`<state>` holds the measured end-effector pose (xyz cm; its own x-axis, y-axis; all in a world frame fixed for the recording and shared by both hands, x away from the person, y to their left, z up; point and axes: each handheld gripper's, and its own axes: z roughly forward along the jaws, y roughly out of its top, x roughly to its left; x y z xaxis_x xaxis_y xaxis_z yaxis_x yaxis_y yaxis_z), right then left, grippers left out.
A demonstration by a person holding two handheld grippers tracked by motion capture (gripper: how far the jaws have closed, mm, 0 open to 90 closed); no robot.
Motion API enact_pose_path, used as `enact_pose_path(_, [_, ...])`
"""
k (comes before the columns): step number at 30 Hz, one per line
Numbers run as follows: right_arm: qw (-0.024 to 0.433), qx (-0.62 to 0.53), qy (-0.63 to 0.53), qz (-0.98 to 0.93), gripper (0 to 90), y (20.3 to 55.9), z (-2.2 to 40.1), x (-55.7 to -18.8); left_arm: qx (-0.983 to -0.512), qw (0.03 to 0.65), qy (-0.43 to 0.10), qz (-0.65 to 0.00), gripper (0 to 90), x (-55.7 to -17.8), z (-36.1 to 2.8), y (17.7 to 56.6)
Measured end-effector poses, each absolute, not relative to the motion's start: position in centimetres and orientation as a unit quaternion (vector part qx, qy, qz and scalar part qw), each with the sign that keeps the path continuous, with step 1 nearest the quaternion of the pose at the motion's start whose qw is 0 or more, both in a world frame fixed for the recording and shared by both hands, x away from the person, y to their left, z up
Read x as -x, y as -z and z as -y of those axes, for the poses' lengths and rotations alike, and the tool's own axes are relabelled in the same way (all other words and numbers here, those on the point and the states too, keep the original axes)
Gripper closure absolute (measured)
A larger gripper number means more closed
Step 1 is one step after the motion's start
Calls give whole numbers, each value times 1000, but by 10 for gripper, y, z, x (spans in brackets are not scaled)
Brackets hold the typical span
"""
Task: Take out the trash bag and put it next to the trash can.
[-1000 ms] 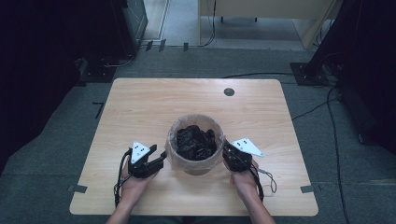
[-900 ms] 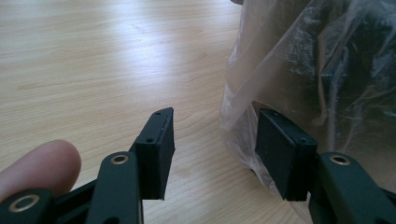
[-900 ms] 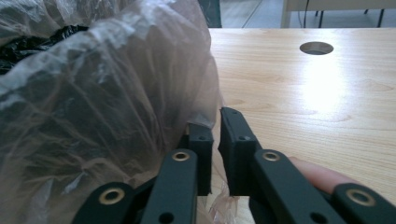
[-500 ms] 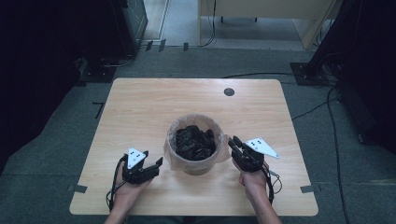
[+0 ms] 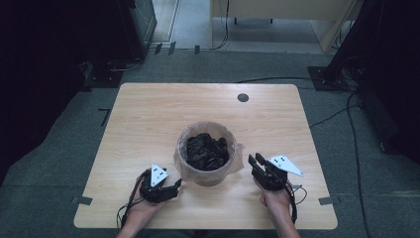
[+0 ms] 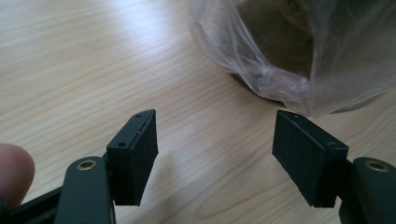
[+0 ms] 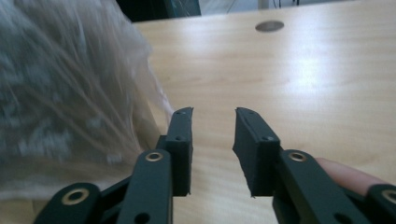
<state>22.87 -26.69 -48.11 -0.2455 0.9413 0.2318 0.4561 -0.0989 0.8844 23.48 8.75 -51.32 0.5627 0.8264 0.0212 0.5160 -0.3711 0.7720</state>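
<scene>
A round bin [image 5: 205, 171] lined with a clear plastic bag [image 5: 237, 153] stands at the middle of the wooden table [image 5: 148, 114], with crumpled black material [image 5: 205, 150] inside. My left gripper [image 5: 176, 184] rests on the table at the bin's near left, open and pointing at its base. In the left gripper view its jaws [image 6: 215, 116] stand wide apart with nothing between them, and the bagged bin [image 6: 299, 56] lies just ahead. My right gripper [image 5: 255, 159] sits right of the bin. It is open [image 7: 213, 112] with a narrower gap, and the bag [image 7: 70, 93] is beside its left jaw.
A dark round hole [image 5: 242, 97] marks the table's far side, also visible as the hole [image 7: 269, 25] in the right gripper view. Bare wood surrounds the bin. Cables [image 5: 346, 109] lie on the floor to the right, and dark equipment stands to the left.
Both grippers have drawn back from the bin's sides toward the near edge. The left moved down and left, the right moved to the right. The bin stays put.
</scene>
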Motion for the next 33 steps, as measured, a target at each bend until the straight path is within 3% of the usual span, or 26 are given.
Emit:
enact_pose_path(3, [244, -575, -465, -628, 566, 491, 267, -224, -804, 368, -210, -418, 290, -234, -79, 515])
enact_pose_path(10, [204, -586, -425, -660, 471, 513, 252, -230, -801, 356, -220, -427, 291, -235, -63, 519])
enact_pose_path(15, [230, -578, -412, -666, 421, 517, 235, -231, -789, 350, -267, -428, 331, -234, -53, 516])
enact_pose_path(26, [260, -566, -445, -644, 400, 511, 223, -230, -747, 414, -277, -441, 632, -232, -55, 501])
enact_pose_path(33, [268, -567, -463, -627, 419, 504, 221, -233, -731, 454, -273, -429, 886, -230, -58, 488])
